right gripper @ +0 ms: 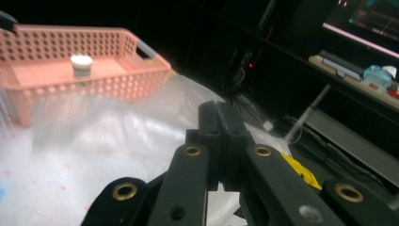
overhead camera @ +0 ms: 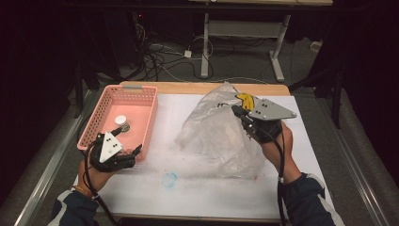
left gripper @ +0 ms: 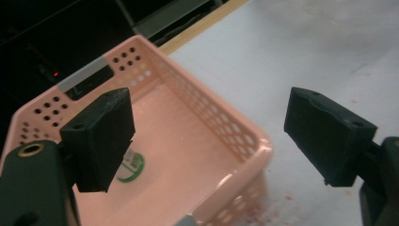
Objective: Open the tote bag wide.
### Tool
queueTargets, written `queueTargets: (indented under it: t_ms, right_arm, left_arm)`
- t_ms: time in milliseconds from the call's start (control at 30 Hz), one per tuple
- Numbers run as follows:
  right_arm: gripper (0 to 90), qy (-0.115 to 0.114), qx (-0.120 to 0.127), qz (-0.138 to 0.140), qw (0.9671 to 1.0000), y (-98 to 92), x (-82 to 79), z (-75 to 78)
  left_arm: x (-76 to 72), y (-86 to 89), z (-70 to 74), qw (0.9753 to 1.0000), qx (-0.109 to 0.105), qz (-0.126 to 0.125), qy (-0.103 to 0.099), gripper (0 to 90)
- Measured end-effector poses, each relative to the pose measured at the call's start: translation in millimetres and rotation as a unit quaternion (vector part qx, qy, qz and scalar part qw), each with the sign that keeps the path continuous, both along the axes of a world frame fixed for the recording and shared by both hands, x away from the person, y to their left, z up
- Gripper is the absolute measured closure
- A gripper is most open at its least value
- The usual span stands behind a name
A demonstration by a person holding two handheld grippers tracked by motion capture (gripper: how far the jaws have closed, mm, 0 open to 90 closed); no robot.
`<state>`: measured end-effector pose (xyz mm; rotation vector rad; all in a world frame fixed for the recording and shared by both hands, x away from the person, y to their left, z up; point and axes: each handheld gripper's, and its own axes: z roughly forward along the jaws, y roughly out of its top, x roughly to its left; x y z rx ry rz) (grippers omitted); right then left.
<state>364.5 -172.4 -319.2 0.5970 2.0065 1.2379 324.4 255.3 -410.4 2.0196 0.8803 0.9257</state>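
The right gripper (overhead camera: 241,113) is clamped on the upper edge of a clear plastic bag (overhead camera: 216,136), lifting it near the desk's far right so the mouth likely stays up. The left gripper (overhead camera: 134,151) hangs with jaws spread wide at the near corner of the pink basket (overhead camera: 101,113), by the desk's left edge, apparently free after a small white-capped jar (overhead camera: 122,123) was set inside.

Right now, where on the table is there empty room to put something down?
The white tabletop is bare along the near edge, between the two forearms, apart from a faint blue ring mark. A bare strip also runs between the pink basket and the clear plastic bag. The basket floor is free around the small white-capped jar. The bag crowds the right half.
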Motion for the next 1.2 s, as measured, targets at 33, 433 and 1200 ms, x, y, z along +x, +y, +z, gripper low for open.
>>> queueTargets:
  t_ms: [33,433,1200]
  right_arm:
    - [90.0,-0.002,-0.002,0.001,1.0,0.6,-1.2,0.7]
    - [90.0,0.015,-0.008,0.019,0.9997,10.5,1.6,-7.5]
    - [90.0,0.025,-0.026,0.024,0.9991,17.0,6.4,-19.7]
  left_arm:
    - [4.3,2.0,1.9,1.0,0.002,0.005,0.003,16.4]
    - [86.4,24.0,12.7,0.9938,0.057,0.062,0.073,16.5]
    - [167.3,48.2,-27.5,0.9577,0.06,0.088,0.267,47.2]
